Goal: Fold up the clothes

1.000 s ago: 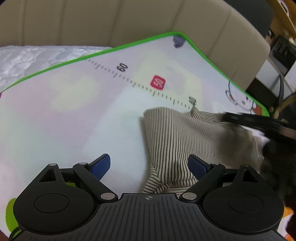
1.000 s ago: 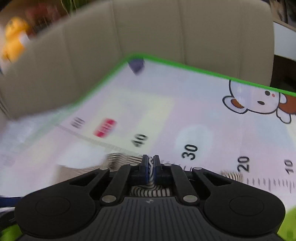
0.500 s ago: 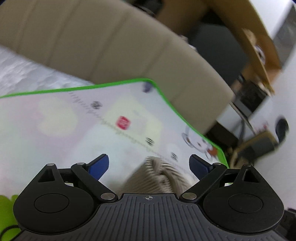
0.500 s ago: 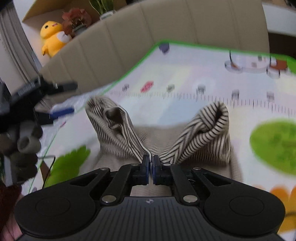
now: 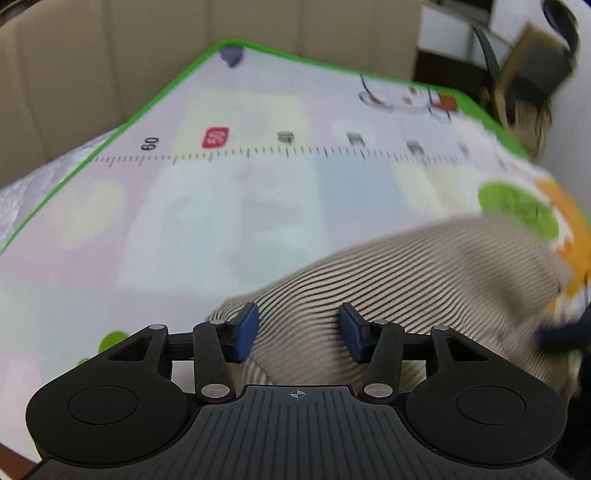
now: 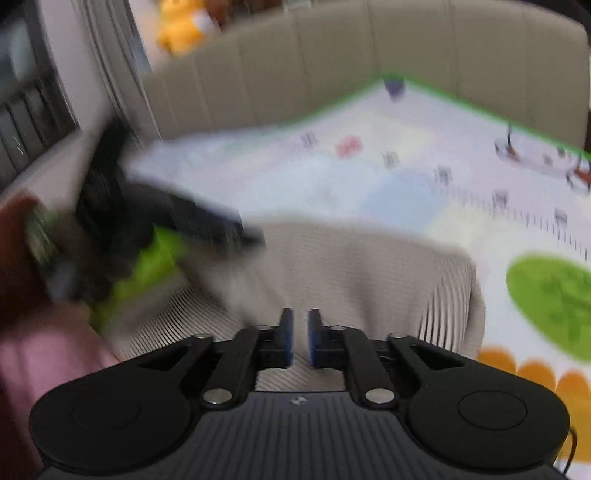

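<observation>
Both views are evenly and softly lit, with no hard shadows or glare, and fisheye distortion bends the edges. The left wrist view blurs toward the right, smearing the striped cloth (image 5: 424, 280). The right wrist view is blurred throughout, worst at the left, where the other gripper (image 6: 159, 218) is a dark streak.

On my right wrist feed nearly everything smears: the left hand-held gripper (image 6: 155, 225) is only a dark streak over the striped garment (image 6: 354, 269), so I cannot tell there how its jaws stand, and the yellow toy (image 6: 181, 26) up top is a blob. On my left wrist feed the garment (image 5: 424, 280) blurs toward the right and its near part is hidden behind the gripper body. The ruler numbers (image 5: 354, 138) on the mat (image 5: 184, 221) past 60 are unreadable.
</observation>
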Demonstrator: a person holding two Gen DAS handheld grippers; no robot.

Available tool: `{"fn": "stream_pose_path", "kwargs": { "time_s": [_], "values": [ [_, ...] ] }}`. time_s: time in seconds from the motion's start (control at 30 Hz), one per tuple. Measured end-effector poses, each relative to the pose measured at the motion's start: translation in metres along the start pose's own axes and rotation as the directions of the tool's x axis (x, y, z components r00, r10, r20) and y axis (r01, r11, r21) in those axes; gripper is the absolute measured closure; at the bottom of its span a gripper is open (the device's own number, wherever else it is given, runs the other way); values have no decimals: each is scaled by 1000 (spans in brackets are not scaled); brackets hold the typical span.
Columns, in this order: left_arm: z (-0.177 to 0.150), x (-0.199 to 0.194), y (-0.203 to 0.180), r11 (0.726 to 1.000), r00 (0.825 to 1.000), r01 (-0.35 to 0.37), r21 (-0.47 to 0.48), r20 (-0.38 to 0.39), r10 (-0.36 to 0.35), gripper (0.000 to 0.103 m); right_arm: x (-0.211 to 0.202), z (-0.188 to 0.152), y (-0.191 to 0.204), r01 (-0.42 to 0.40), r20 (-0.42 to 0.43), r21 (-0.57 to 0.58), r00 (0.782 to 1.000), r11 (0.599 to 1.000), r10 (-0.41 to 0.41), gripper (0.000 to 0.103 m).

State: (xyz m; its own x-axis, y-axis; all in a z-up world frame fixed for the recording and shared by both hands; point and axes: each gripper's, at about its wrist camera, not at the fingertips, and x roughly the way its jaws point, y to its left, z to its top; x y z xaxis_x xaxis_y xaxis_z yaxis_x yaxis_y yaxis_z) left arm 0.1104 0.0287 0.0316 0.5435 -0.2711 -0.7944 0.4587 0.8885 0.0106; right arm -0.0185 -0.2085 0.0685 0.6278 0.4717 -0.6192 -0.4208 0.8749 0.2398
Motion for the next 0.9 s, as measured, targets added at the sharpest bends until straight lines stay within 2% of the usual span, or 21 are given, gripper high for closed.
{"fn": "stream_pose_path", "kwargs": {
  "time_s": [0.03, 0.07, 0.1, 0.17, 0.23, 0.27, 0.33, 0.4, 0.47, 0.5, 0.53, 0.6, 0.63, 0.7, 0.73, 0.83, 0.9],
  "values": [
    [-1, -2, 0, 999, 1000, -24, 24, -4, 24, 39, -5, 7, -4, 20, 39, 11, 999, 1000, -21, 67],
    [-2, -6, 1, 998, 999, -49, 41, -6, 49, 31, -8, 13, -10, 41, 69, 27, 997, 999, -43, 60],
    [-4, -9, 2, 996, 997, -74, 55, -8, 74, 23, -8, 16, -19, 60, 83, 49, 995, 997, -64, 59],
    [-6, -17, 6, 991, 993, -116, 74, -13, 117, 17, 5, 16, -40, 90, 54, 119, 994, 989, -97, 57],
    [-6, -29, 16, 989, 990, -139, 57, -20, 140, 17, 23, 7, -62, 133, -21, 195, 991, 972, -131, 57],
    [-6, -35, 22, 991, 991, -129, 26, -25, 130, 17, 31, -1, -71, 156, -63, 223, 987, 962, -145, 57],
    [-7, -47, 34, 994, 995, -100, -47, -34, 99, 17, 38, -17, -81, 181, -123, 242, 980, 953, -155, 56],
    [-8, -52, 48, 983, 998, 19, -182, -51, -29, 14, 34, -27, -81, 174, -138, 230, 980, 957, -145, 55],
    [-11, -44, 52, 945, 985, 125, -302, -74, -154, 12, 31, -25, -74, 176, -147, 187, 978, 966, -149, 48],
    [-13, -39, 54, 916, 973, 174, -361, -81, -216, 12, 31, -23, -73, 170, -149, 178, 978, 969, -144, 45],
    [-15, -30, 50, 903, 964, 190, -386, -98, -245, 12, 31, -22, -73, 159, -152, 174, 979, 972, -133, 38],
    [-18, -9, 41, 882, 948, 208, -422, -136, -289, 17, 34, -23, -69, 153, -160, 165, 979, 974, -126, 38],
    [-20, 0, 36, 882, 945, 205, -424, -151, -291, 20, 37, -24, -67, 158, -164, 150, 977, 976, -133, 38],
    [-23, 16, 31, 884, 945, 188, -427, -166, -281, 32, 45, -26, -62, 176, -166, 121, 974, 977, -155, 38],
    [-23, 23, 30, 880, 945, 184, -437, -169, -281, 33, 50, -25, -60, 187, -161, 124, 973, 974, -166, 41],
    [-18, 28, 40, 853, 946, 211, -477, -121, -302, 45, 72, -19, -60, 216, -132, 131, 971, 968, -199, 45],
    [-8, 33, 52, 838, 953, 218, -500, -76, -293, 51, 92, -3, -62, 234, -109, 102, 969, 967, -223, 45]
  ]
}}
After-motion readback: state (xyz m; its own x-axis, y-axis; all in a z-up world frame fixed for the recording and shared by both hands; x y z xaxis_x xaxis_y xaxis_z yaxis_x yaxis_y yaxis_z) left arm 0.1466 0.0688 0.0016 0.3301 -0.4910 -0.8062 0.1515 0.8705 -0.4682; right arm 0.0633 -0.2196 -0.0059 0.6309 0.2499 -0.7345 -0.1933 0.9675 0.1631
